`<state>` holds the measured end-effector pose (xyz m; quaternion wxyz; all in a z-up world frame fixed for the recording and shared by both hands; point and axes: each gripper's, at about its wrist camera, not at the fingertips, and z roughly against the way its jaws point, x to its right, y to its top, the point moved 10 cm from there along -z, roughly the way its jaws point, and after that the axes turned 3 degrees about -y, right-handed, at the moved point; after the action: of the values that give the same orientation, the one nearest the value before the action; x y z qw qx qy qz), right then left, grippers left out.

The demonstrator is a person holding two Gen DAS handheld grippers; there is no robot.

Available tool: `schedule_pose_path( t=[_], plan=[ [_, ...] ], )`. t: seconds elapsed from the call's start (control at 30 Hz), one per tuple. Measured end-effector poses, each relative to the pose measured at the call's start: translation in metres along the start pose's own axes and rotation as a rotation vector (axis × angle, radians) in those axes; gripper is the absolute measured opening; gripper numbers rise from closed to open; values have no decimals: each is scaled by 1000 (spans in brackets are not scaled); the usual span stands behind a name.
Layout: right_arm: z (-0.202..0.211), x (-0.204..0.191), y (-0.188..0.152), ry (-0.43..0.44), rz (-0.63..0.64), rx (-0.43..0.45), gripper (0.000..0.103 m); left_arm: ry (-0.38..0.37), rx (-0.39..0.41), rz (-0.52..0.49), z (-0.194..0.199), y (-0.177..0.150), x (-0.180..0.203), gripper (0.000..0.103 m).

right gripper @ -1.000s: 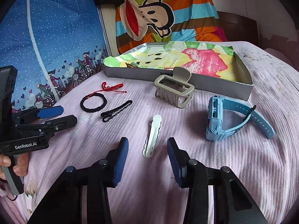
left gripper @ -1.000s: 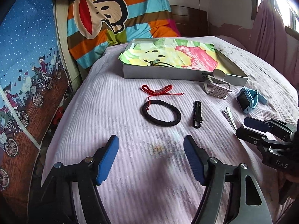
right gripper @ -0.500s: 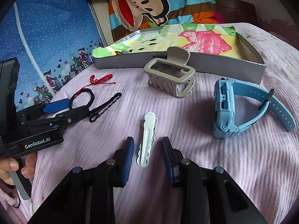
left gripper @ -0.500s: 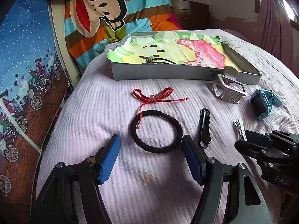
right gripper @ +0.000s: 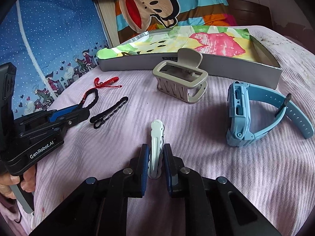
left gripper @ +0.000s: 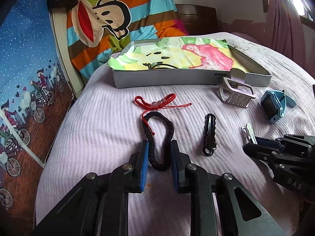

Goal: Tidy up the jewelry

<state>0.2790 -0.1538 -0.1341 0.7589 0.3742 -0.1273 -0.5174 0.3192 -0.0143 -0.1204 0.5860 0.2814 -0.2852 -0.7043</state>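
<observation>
Now both grippers rest low on the pink bedspread (left gripper: 98, 122). The left gripper (left gripper: 159, 147) has just been closing, and its blue fingers (left gripper: 144, 157) pinch the black braided bracelet (left gripper: 163, 129), squeezed into a narrow loop, a red cord bracelet (left gripper: 155, 103) just beyond it. The right gripper (right gripper: 154, 147) has likewise been closing; its fingers (right gripper: 145, 159) clamp the white hair clip (right gripper: 156, 135). A black hair clip (left gripper: 209, 133), beige claw clip (right gripper: 181, 78) and blue watch (right gripper: 240, 118) lie before the grey paper-lined box (left gripper: 177, 78).

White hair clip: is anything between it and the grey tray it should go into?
Yes. The beige claw clip stands on the bed just before the tray, beyond the white clip in the right gripper.
</observation>
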Motion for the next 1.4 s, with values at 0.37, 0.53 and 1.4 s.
schedule_pose_path(
  t=[0.37,0.53,1.4],
  plan=[
    [24,-18,3,72,46,65,12,7,27,14,37,3,0,4],
    [45,-26,11,80,65,139,12,-3,50,-2,55,3,13,4],
    [100,-7,31,79,18,238,13,-194,-51,-28,89,-13,86,4]
  ],
)
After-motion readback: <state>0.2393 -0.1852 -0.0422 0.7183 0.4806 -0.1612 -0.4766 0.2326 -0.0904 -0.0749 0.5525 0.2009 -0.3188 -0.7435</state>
